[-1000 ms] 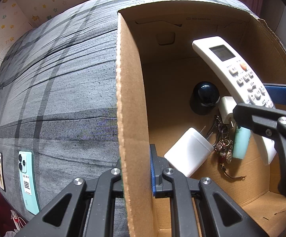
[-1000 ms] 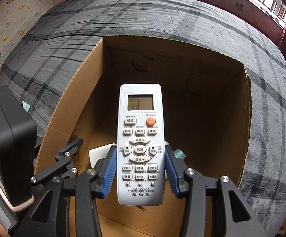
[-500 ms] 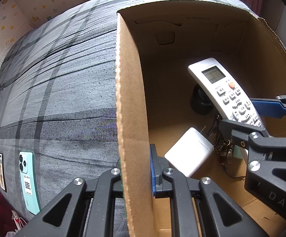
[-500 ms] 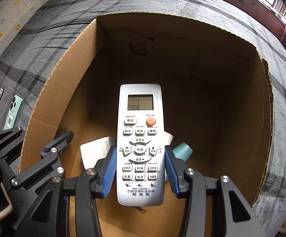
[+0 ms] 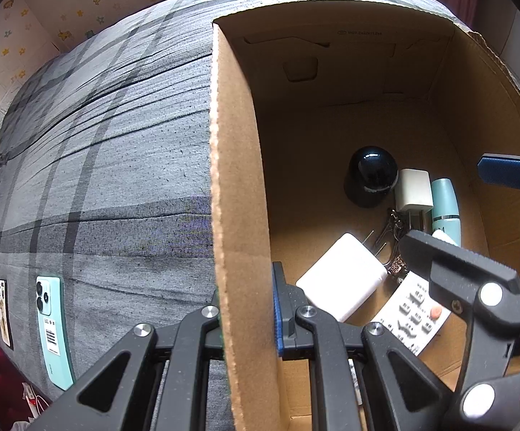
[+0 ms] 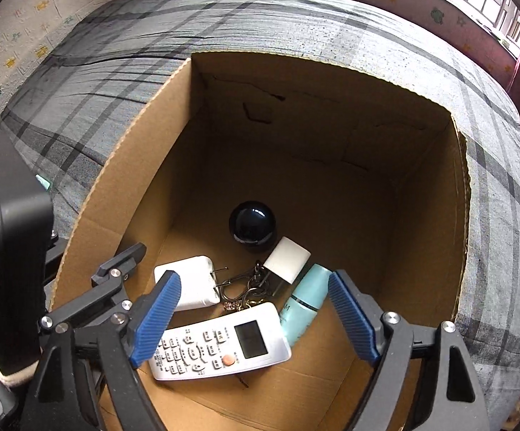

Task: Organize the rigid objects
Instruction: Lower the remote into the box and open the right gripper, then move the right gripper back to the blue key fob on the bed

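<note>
Remote control dropped into the cardboard box on the bed.

Bed (image 5: 98, 179), grey plaid, carries the cardboard box (image 6: 421, 237). I pinch the box's near wall with my left gripper (image 5: 249, 327), pressed together on the cardboard, steadying it. My right gripper (image 6: 256, 316) hangs over the box, its jaws opening, nothing pressed between the pads. The remote control (image 6: 220, 346) lies flat on the box floor beside the teal tube (image 6: 305, 303), white charger (image 6: 191, 280) and black dome (image 6: 252, 228). To finish well, I judge I should lift straight up without catching a wall. A green phone (image 5: 50, 323) lies outside.
</note>
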A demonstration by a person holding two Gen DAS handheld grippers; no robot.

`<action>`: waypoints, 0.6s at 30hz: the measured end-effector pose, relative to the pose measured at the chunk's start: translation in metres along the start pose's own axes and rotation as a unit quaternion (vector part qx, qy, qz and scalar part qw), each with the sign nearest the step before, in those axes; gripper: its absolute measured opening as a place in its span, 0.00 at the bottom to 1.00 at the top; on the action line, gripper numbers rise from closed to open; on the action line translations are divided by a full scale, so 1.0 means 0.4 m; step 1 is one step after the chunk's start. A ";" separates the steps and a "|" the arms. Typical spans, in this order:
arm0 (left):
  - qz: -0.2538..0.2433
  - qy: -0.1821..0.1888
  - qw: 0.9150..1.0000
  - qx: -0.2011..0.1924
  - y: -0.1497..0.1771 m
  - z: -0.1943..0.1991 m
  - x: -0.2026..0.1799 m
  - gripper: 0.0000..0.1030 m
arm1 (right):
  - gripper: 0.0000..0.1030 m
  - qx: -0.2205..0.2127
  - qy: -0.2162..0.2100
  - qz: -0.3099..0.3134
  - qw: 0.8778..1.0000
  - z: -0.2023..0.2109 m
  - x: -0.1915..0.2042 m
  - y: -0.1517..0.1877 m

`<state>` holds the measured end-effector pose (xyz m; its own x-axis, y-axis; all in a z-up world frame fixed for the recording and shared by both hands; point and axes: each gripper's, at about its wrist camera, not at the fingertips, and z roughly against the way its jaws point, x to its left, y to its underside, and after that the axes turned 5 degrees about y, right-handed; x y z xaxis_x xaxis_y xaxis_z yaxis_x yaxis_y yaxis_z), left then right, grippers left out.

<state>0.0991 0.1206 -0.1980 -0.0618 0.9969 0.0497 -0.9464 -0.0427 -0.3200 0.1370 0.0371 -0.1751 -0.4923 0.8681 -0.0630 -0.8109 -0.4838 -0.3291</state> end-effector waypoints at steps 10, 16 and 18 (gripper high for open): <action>0.002 0.003 1.000 0.001 0.000 -0.002 0.004 0.12 | 0.99 -0.018 0.031 -0.006 0.999 0.042 -0.019 0.021; 0.000 0.000 1.000 0.001 -0.001 -0.002 0.000 0.12 | 0.99 -0.030 0.015 -0.018 0.999 0.077 -0.058 0.043; -0.001 -0.002 1.000 0.001 -0.001 -0.003 -0.001 0.12 | 1.00 -0.038 0.022 -0.018 0.999 0.096 -0.065 0.053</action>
<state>0.1000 0.1204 -0.1991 -0.0619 0.9966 0.0547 -0.9475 -0.0414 -0.3172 0.1205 0.0000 -0.1441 -0.4474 0.8896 -0.0916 -0.8003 -0.4440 -0.4030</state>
